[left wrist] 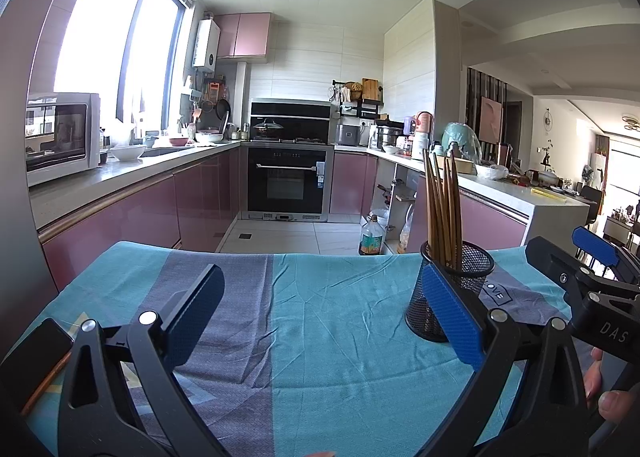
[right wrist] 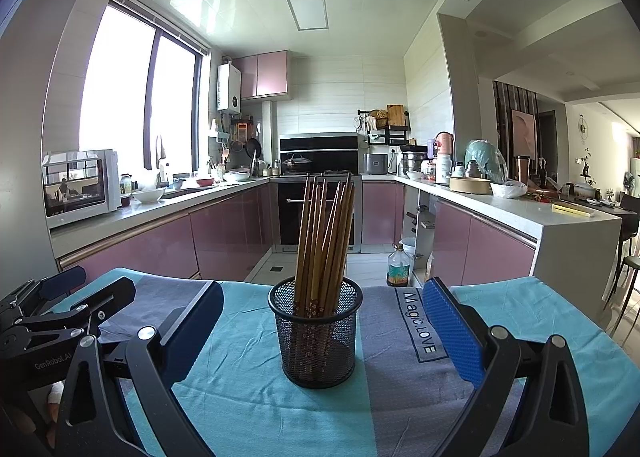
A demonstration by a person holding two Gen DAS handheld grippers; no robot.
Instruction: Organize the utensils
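A black mesh cup [right wrist: 316, 337] stands upright on the teal and grey cloth [right wrist: 248, 409], holding several brown chopsticks [right wrist: 324, 241]. My right gripper [right wrist: 323, 289] is open, and the cup sits just ahead, centred between its blue pads [right wrist: 450, 331] without touching them. In the left wrist view the mesh cup [left wrist: 460, 281] is partly hidden behind that gripper's right finger. My left gripper [left wrist: 320, 277] is open over bare cloth with nothing between its fingers. One thin brown stick [left wrist: 46, 385], like a chopstick, lies at the cloth's near left corner.
A dark phone-like slab [left wrist: 36, 353] lies beside the brown stick. The right gripper [left wrist: 580, 261] shows at the right edge and the left gripper [right wrist: 60, 301] at the left edge. Beyond the table's far edge are the kitchen floor, an oil bottle [right wrist: 398, 267] and pink cabinets.
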